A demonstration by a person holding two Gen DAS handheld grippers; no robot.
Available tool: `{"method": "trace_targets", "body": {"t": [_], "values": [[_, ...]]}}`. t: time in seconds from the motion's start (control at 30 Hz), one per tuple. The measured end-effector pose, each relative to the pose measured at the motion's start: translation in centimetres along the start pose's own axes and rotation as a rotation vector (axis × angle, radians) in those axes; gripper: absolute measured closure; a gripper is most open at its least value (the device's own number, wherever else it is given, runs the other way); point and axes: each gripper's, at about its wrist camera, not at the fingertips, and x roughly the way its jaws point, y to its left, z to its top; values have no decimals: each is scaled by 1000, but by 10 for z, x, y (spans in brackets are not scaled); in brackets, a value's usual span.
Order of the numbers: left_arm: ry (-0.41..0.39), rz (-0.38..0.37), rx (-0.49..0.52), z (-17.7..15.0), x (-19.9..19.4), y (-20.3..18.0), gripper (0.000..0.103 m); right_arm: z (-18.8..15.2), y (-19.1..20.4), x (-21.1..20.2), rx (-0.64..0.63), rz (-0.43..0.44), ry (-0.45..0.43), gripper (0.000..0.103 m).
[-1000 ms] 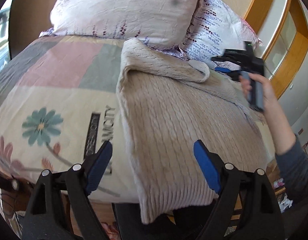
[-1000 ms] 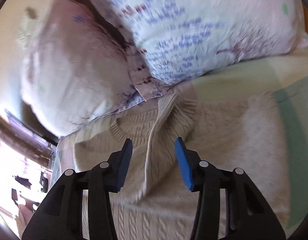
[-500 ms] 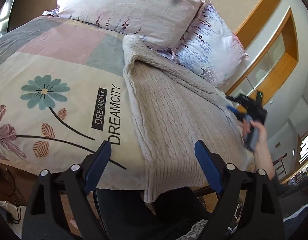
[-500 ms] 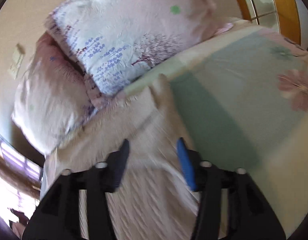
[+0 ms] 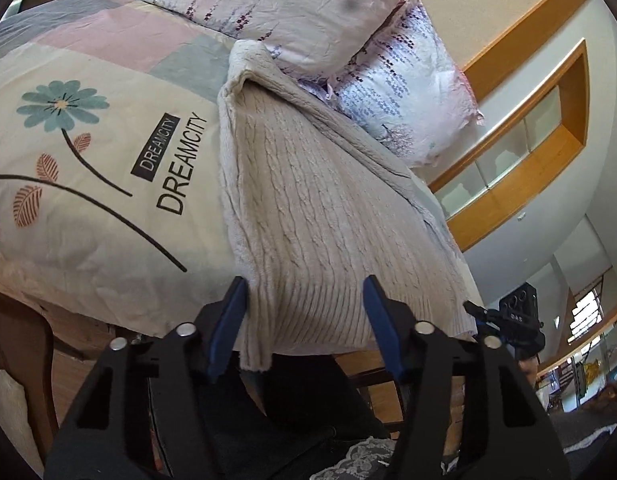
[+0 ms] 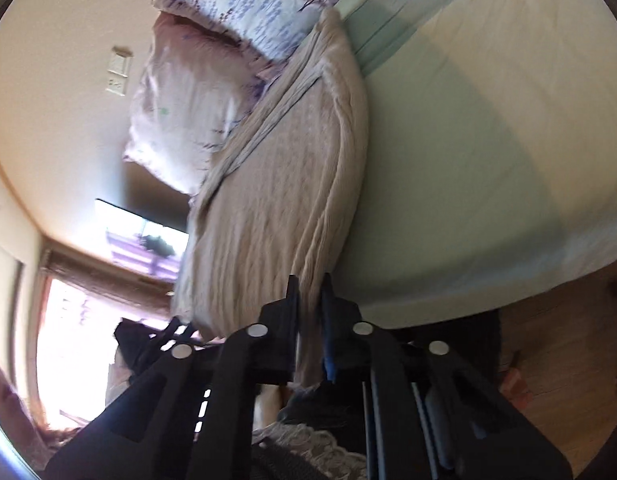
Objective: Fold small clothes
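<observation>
A beige cable-knit sweater (image 5: 308, 200) lies on the bed with its sides folded in, its ribbed hem hanging over the near edge. My left gripper (image 5: 306, 312) is open, its blue pads either side of the hem's left part, at the bed edge. My right gripper (image 6: 308, 300) is shut on the sweater's (image 6: 276, 200) right hem corner; it also shows in the left wrist view (image 5: 508, 320) at the sweater's lower right corner.
The bed has a floral quilt (image 5: 88, 160) printed DREAMCITY. Two pillows (image 5: 288, 8) lie behind the sweater's collar end. A wooden frame (image 5: 528, 152) is on the wall to the right. A window (image 6: 88, 312) shows at the left in the right wrist view.
Both grippers dropped from above the sweater to its hem at the near bed edge. The right gripper went from open near the collar to shut on the hem corner.
</observation>
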Motion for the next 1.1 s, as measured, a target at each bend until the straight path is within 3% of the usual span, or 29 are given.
{"method": "trace_targets", "body": {"t": [0.13, 0.17, 0.27, 0.33, 0.37, 0.4, 0.43, 0.5, 0.6, 0.67, 0.73, 0.83, 0.9, 0.97, 1.0, 1.03, 1.07, 1.1], "values": [[37, 34, -50, -2, 4, 7, 79, -7, -2, 7, 3, 45, 30, 92], [60, 37, -72, -4, 7, 10, 80, -5, -3, 6, 6, 48, 43, 92], [95, 86, -109, -12, 12, 17, 79, -6, -1, 11, 3, 34, 69, 91], [96, 79, -133, -14, 13, 23, 66, -5, 1, 11, -10, 23, 90, 91], [94, 58, -154, -14, 14, 27, 66, -3, 4, 16, -20, 17, 100, 91], [97, 29, -163, -13, 14, 29, 73, -4, 7, 18, -38, 10, 114, 94], [101, -17, -165, -11, 14, 29, 94, -4, 12, 19, -64, 9, 116, 94], [109, -66, -129, -2, 12, 19, 96, 4, 26, 21, -98, 52, 105, 95], [51, -109, -10, 37, -3, 0, 96, 38, 66, 17, -171, 178, 13, 95], [-38, -108, 45, 88, -16, -7, 96, 71, 91, 17, -210, 269, -71, 95], [-112, -68, 84, 140, -19, -12, 96, 103, 110, 24, -220, 347, -143, 95], [-188, 23, 117, 220, 3, -20, 96, 157, 128, 49, -217, 364, -266, 95], [-193, 72, 111, 263, 33, -18, 96, 198, 125, 74, -165, 330, -342, 95], [-174, 147, 85, 297, 77, -8, 94, 236, 102, 104, -73, 202, -404, 95], [-148, 179, 69, 307, 94, -3, 87, 251, 90, 119, -27, 124, -410, 94], [-116, 223, 46, 315, 108, 7, 72, 268, 73, 137, 32, -5, -401, 93], [-75, 261, -6, 321, 122, 21, 62, 275, 60, 147, 68, -76, -380, 89], [-53, 256, -53, 325, 121, 35, 42, 278, 50, 153, 107, -125, -350, 85]]}}
